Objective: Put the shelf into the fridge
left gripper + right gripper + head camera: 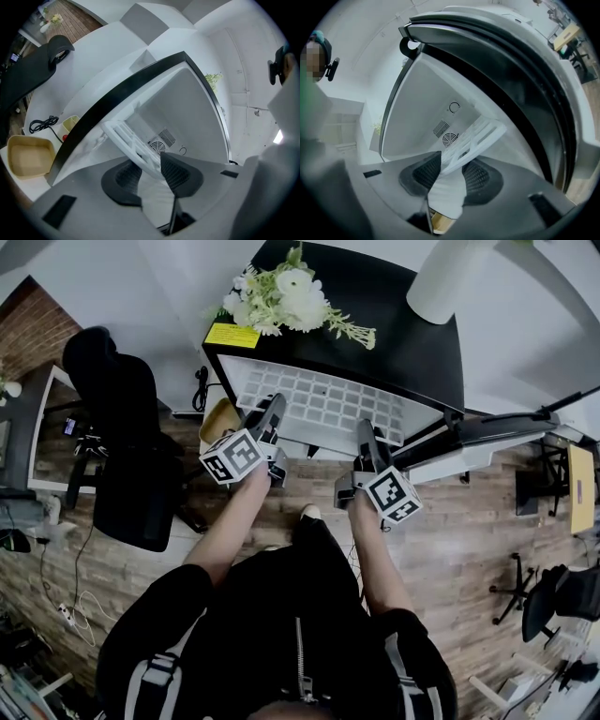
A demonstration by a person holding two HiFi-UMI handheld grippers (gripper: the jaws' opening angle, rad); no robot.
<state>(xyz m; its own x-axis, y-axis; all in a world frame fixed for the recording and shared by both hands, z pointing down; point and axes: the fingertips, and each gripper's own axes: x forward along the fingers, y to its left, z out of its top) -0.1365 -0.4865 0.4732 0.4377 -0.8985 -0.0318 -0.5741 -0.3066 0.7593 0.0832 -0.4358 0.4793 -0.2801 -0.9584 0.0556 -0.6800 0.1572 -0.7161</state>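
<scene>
Right now the shelf [319, 404] is a flat white plastic grid with slotted openings, lying level in the mouth of the open black fridge [403, 343]. Flowers [286, 296] sit on the fridge top at 11 o'clock, a black chair [122, 427] stands at 9, the fridge door [487, 432] swings out at 3, and a tan tray [217, 423] lies beside the left gripper [273, 418]. A round fan vent [450, 139] shows on the back wall. The shelf extends toward 12 o'clock from both tools; the left gripper and the right gripper [367, 442] each clamp its near edge.

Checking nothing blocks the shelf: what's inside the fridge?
The white shelf, gripped by the left gripper and right gripper, reaches in, and a round vent sits on the back wall. The fridge floor below is covered by shelf and grippers.
</scene>
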